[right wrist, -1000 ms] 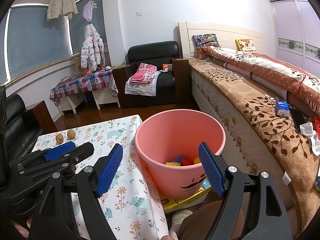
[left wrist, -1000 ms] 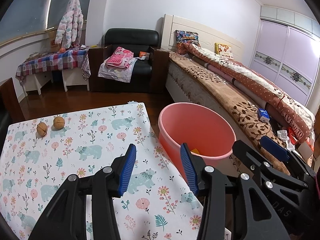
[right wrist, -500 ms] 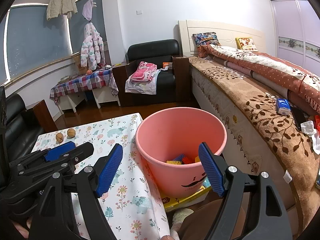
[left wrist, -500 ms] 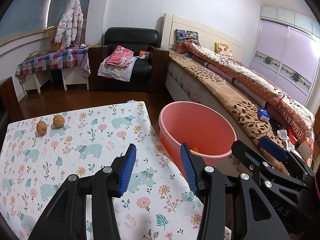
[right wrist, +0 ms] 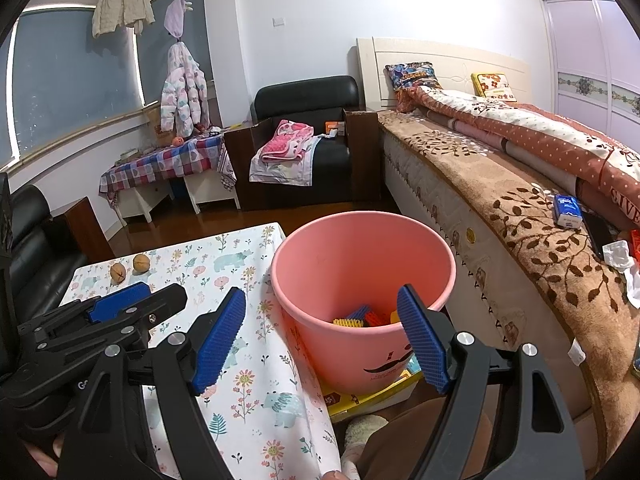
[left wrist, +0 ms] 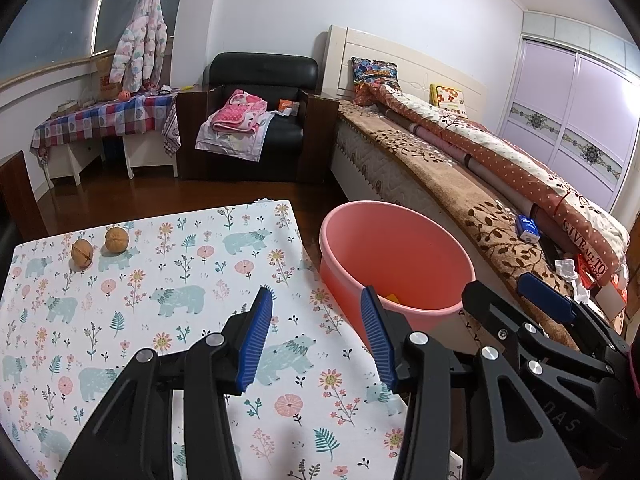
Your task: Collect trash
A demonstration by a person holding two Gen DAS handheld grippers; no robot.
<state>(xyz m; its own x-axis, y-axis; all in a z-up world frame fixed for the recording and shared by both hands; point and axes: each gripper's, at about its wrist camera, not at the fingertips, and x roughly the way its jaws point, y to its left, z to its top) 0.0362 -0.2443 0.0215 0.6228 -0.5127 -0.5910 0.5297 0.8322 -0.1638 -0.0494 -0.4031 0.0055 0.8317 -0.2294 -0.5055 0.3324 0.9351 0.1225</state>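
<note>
Two walnuts (left wrist: 98,246) lie side by side at the far left corner of the floral-clothed tabletop (left wrist: 180,304). A pink bucket (right wrist: 360,280) stands between it and the bed (right wrist: 520,200). Left hand-held gripper (left wrist: 316,336) and right hand-held gripper (right wrist: 320,336) hover released, empty.

— Where are the walnuts (left wrist: 97,246)?
— Side by side at the tabletop's (left wrist: 168,288) far left corner.
— And the bucket (left wrist: 394,258)?
— Right of the tabletop, between it and the bed (left wrist: 460,172), with blocks (right wrist: 366,315) inside.
</note>
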